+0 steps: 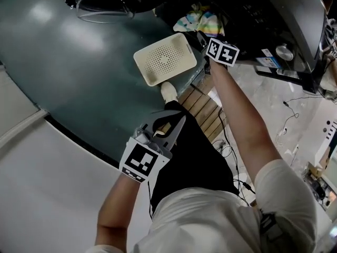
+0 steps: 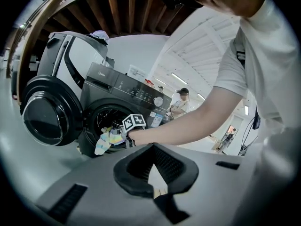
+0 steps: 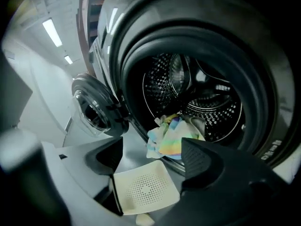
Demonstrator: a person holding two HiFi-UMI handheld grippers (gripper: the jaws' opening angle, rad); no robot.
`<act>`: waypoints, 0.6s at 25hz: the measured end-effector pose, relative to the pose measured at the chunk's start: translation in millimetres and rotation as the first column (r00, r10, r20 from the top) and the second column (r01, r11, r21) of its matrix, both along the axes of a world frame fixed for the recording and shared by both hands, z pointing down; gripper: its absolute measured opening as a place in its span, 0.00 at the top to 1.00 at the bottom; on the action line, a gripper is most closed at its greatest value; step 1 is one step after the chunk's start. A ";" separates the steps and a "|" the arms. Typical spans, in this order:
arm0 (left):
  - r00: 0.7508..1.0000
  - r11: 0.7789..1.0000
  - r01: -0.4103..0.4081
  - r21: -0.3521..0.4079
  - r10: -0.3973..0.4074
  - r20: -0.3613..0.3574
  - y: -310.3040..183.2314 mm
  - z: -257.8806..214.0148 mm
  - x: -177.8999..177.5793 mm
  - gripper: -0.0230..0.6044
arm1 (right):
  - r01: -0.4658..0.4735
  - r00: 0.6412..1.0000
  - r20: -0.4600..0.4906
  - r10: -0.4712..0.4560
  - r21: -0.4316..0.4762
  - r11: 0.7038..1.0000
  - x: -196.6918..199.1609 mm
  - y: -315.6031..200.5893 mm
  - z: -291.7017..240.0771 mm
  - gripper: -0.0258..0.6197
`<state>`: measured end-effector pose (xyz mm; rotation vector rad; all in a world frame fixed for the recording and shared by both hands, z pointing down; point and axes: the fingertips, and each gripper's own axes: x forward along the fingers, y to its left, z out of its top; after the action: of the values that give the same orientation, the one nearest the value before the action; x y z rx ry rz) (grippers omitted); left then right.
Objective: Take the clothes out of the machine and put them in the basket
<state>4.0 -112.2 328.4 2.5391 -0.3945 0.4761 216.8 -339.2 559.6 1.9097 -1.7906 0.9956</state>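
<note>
A pastel rainbow-striped cloth (image 3: 171, 138) hangs over the lip of the dark washing machine's drum (image 3: 207, 98); it also shows in the head view (image 1: 200, 19) and the left gripper view (image 2: 107, 138). The cream perforated basket (image 1: 165, 59) stands on the floor just below the drum mouth. My right gripper (image 3: 153, 161) is open just short of the cloth, with nothing between its pads; the basket (image 3: 146, 187) shows below the gap. My left gripper (image 1: 171, 124) hangs back over my leg. Its pads meet at the tips (image 2: 153, 147) with nothing in them.
The machine's round door (image 2: 47, 114) stands swung open to the left (image 3: 91, 109). A white appliance (image 2: 61, 51) stands behind it. Wooden slats (image 1: 202, 107) and cables (image 1: 231, 146) lie on the floor by my feet. Another person (image 2: 181, 100) stands far off.
</note>
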 end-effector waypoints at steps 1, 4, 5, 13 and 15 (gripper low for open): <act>1.000 1.000 0.000 -0.008 0.000 0.004 -9.0 2.4 3.8 0.97 | -0.010 1.000 0.006 0.010 -0.009 1.000 6.1 -8.8 6.6 0.39; 1.000 0.999 0.004 -0.037 -0.004 -0.002 -31.9 10.8 10.9 0.97 | -0.038 0.999 0.005 0.038 -0.027 0.999 22.4 -33.0 25.3 0.33; 1.000 0.999 0.008 -0.045 -0.008 -0.006 -37.8 13.6 11.0 0.97 | -0.051 0.999 0.001 0.051 -0.031 0.998 27.2 -39.4 31.6 0.32; 1.000 0.997 -0.019 -0.072 0.018 -0.015 -60.2 41.5 13.3 0.97 | -0.167 0.986 -0.005 0.167 -0.082 0.983 60.1 -78.8 77.6 0.22; 0.999 0.996 -0.034 -0.078 0.034 -0.009 -63.1 49.8 13.9 0.97 | -0.189 0.982 -0.015 0.188 -0.099 0.977 68.9 -86.9 88.2 0.21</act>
<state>17.9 -175.2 378.2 2.4751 -0.3240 0.4848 285.7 -426.1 647.8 2.0455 -1.5471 1.1187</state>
